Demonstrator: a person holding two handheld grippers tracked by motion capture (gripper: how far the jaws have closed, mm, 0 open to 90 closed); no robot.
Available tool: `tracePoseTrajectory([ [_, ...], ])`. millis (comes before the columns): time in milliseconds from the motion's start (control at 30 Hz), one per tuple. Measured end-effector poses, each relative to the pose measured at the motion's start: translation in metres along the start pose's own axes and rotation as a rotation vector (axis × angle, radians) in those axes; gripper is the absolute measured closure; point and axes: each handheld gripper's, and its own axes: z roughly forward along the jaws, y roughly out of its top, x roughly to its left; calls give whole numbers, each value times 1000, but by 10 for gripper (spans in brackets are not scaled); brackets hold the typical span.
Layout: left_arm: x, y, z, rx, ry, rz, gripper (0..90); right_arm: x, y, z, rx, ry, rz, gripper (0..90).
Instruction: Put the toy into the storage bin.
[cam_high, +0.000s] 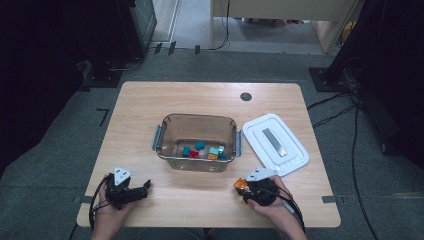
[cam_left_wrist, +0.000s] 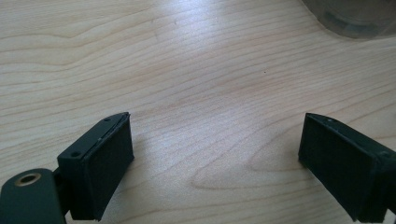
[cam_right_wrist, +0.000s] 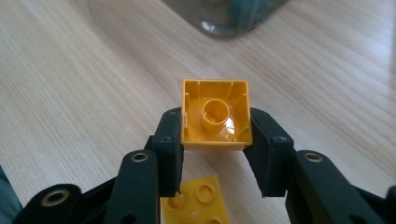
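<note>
My right gripper (cam_right_wrist: 215, 135) is shut on an orange brick (cam_right_wrist: 215, 114), hollow underside toward the camera, just above the wooden table (cam_high: 200, 100). In the high view this gripper (cam_high: 243, 188) is at the front right with the orange brick (cam_high: 240, 185) at its tip. A second orange piece (cam_right_wrist: 196, 205), studs up, lies below the jaws. My left gripper (cam_left_wrist: 215, 149) is open over bare wood, seen at the front left (cam_high: 146, 187) in the high view. A clear plastic bin (cam_high: 196, 142) in the middle holds several teal, red and orange bricks (cam_high: 202, 150).
The bin's white lid (cam_high: 275, 143) lies flat to the right of the bin. A dark round grommet (cam_high: 245, 96) sits near the table's far edge. Cables run across the floor at the right. The bin's corner (cam_left_wrist: 355, 18) shows at the top right of the left gripper view.
</note>
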Motion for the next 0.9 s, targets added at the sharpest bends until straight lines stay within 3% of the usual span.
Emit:
tracePoseTrajectory([
  [533,0,0,0,0,0,0,99,-25,17,-44,-99,-57,60,599],
  [900,0,0,0,-1,0,0,100,-30,59,-78,-140,-66,7,599],
])
